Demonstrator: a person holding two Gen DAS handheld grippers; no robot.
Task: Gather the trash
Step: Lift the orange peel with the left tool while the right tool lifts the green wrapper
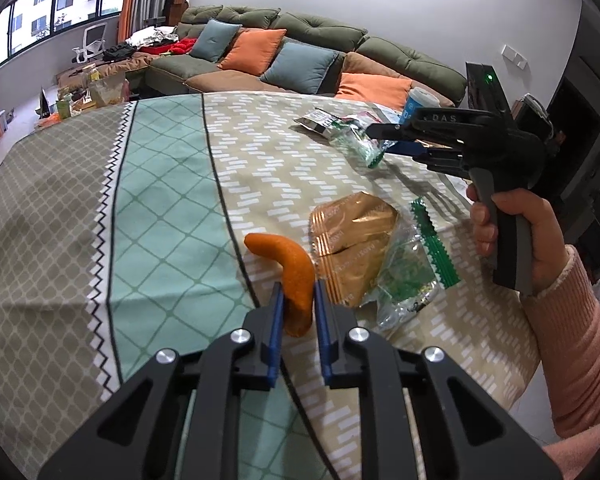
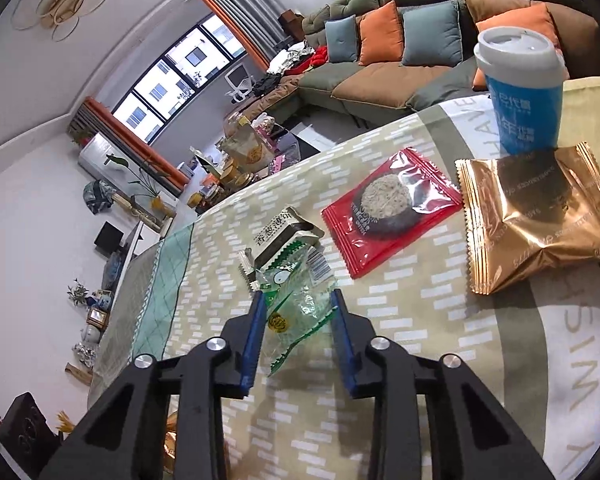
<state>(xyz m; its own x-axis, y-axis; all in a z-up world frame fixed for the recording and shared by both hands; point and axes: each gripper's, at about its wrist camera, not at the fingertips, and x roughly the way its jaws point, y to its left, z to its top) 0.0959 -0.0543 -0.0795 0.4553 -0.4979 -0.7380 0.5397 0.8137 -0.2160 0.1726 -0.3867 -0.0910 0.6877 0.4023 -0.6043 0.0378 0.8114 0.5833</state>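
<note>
In the left wrist view my left gripper (image 1: pixel 297 294) is shut on a curved orange peel (image 1: pixel 293 276) just above the patterned tablecloth (image 1: pixel 160 200). A gold wrapper (image 1: pixel 352 240) and a clear green wrapper (image 1: pixel 410 276) lie right of it. My right gripper (image 1: pixel 374 134) hovers farther back over a clear green wrapper (image 1: pixel 360 144). In the right wrist view my right gripper (image 2: pixel 298 312) is open, its blue pads either side of that crumpled clear green wrapper (image 2: pixel 300 304). Whether the pads touch it I cannot tell.
A dark snack packet (image 2: pixel 284 234), a red cookie packet (image 2: pixel 388 212), a gold packet (image 2: pixel 540 216) and a blue cup with a white lid (image 2: pixel 522 92) sit on the cloth beyond the right gripper. A sofa with cushions (image 1: pixel 300 56) stands behind the table.
</note>
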